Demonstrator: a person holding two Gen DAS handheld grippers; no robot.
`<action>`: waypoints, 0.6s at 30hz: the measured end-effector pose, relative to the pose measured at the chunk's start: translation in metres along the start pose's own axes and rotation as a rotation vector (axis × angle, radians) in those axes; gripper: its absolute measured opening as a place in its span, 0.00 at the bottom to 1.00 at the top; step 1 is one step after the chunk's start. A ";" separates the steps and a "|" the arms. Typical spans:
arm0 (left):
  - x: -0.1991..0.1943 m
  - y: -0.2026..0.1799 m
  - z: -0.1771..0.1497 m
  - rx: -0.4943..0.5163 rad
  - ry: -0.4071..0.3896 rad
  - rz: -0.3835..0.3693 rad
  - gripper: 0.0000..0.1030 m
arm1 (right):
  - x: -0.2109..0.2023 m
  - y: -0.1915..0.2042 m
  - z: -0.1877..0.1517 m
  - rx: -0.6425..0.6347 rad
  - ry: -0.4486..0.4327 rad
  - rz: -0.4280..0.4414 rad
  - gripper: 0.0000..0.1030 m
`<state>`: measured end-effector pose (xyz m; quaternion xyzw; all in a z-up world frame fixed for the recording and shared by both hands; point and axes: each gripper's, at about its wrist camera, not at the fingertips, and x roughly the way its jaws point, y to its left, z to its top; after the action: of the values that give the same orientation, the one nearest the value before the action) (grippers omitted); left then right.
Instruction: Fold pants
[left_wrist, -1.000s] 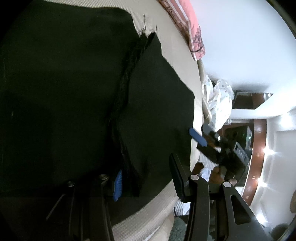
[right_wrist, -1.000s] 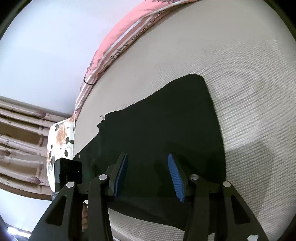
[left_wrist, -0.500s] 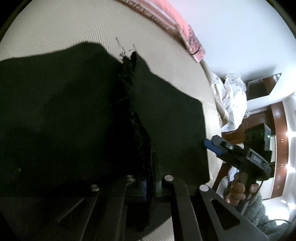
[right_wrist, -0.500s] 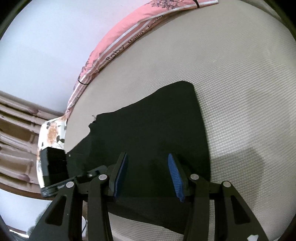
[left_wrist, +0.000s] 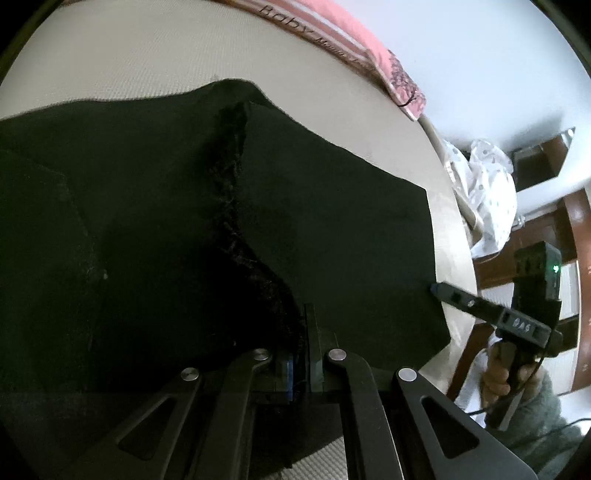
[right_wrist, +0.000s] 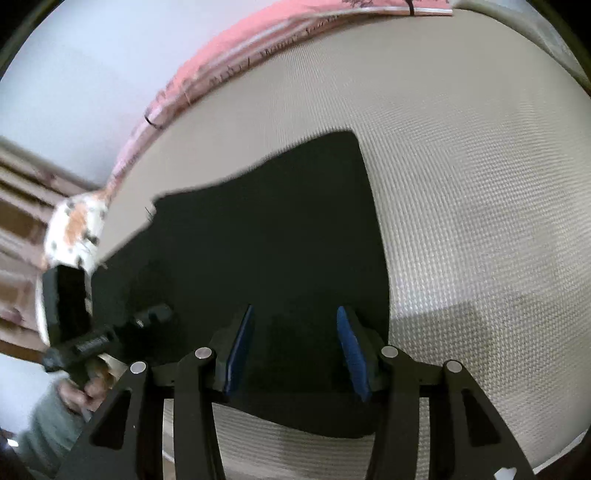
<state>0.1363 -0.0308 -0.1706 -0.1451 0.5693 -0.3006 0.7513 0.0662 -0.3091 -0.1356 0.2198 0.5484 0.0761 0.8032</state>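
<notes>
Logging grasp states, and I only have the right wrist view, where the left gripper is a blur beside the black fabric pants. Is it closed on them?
Observer: Yes. The left wrist view shows the left gripper shut on the black fabric pants.
Operator: Where on them?
Observer: On a raised, fuzzy seam ridge running from the far edge down into the jaws.
Operator: And my right gripper?
Observer: Seen from that side, the right gripper has its tip at the pants' right-hand edge; contact is unclear.
</notes>
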 end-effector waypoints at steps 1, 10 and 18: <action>0.000 -0.002 0.000 0.004 0.002 0.007 0.03 | 0.002 0.001 -0.002 -0.017 -0.004 -0.012 0.42; -0.030 -0.018 0.001 0.094 -0.046 0.231 0.27 | -0.015 0.011 0.019 -0.090 -0.098 -0.077 0.44; -0.028 -0.053 0.031 0.253 -0.207 0.315 0.51 | -0.002 0.023 0.062 -0.161 -0.166 -0.169 0.43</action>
<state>0.1454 -0.0585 -0.1103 0.0111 0.4624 -0.2321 0.8557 0.1249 -0.3058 -0.1049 0.1132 0.4888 0.0336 0.8644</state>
